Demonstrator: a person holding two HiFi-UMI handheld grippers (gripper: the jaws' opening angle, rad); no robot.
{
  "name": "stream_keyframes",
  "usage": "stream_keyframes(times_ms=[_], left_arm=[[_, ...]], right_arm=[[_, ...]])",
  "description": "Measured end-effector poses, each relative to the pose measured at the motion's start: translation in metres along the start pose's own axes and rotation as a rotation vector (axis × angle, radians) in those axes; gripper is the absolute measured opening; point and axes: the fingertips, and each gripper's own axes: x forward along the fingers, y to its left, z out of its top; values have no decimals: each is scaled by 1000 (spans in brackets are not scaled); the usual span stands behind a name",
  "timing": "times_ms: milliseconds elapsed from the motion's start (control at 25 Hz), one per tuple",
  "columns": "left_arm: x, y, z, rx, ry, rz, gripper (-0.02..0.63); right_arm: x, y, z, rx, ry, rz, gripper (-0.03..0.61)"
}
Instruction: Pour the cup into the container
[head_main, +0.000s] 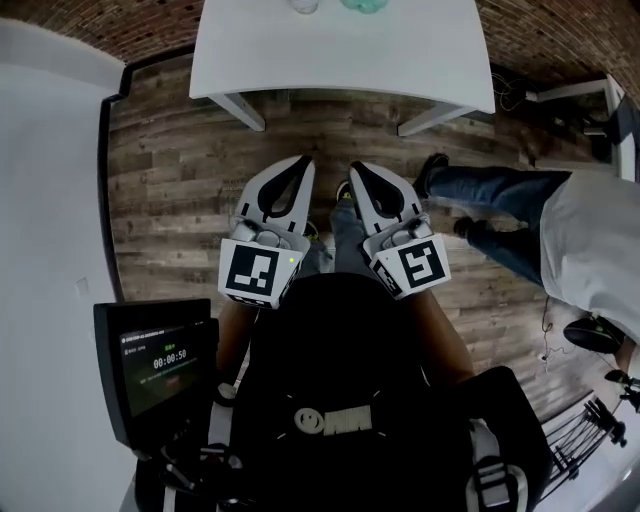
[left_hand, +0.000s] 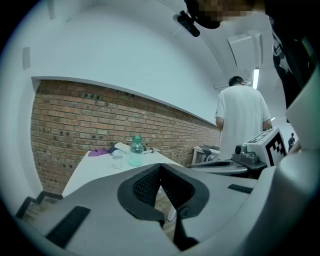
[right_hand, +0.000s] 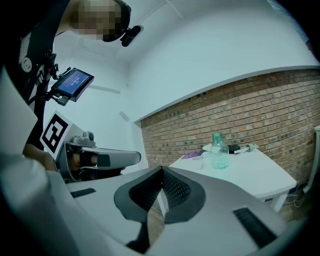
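A small clear cup and a green-tinted clear bottle stand at the far edge of a white table, cut off by the top of the head view. My left gripper and right gripper hang side by side over the wooden floor, short of the table, both shut with nothing between the jaws. In the left gripper view the shut left gripper points at the cup and the bottle. Beyond the shut right gripper in its own view stand the bottle and the cup.
A person in a white shirt and jeans stands to the right of the table. A purple cloth and other small items lie at the table's back by the brick wall. A screen on a stand is at the lower left.
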Motion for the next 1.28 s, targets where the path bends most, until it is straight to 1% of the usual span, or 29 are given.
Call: stream_keyframes(times_ms=[120,240,360,440,520,680,920,1120,1200,1280], left_arm=[[-11,-8,-8,-18,24,0,3],[-18,-22,-7,-17,21,3,3],[-33,-44,-9,-38,9,14,3],[-41,-60,-13,-56,16,21,3],[-45,-77,-16,-57,19,28,3],[-59,-119,-22,-34,13,48,3],[-83,-197,-35,-5,19,23,3],[-134,-264,-50,25,16,-12,3],[-144,-279,-54,25,26,-24,3],[-145,-283,-57,24,38,-35,3]], right_arm=[[-10,15,-7,21,20,10,0],[-19,25,-6,18,24,30,0],[-40,36,-5,26,7,42,0],[-55,40,-8,31,1,51,0],[-70,39,-9,40,-12,57,0],[-112,43,-13,49,-38,75,0],[-189,53,-31,73,-64,74,0],[-260,88,-44,71,-106,57,0],[-274,96,-46,72,-112,55,0],[-276,99,-48,67,-105,51,0]])
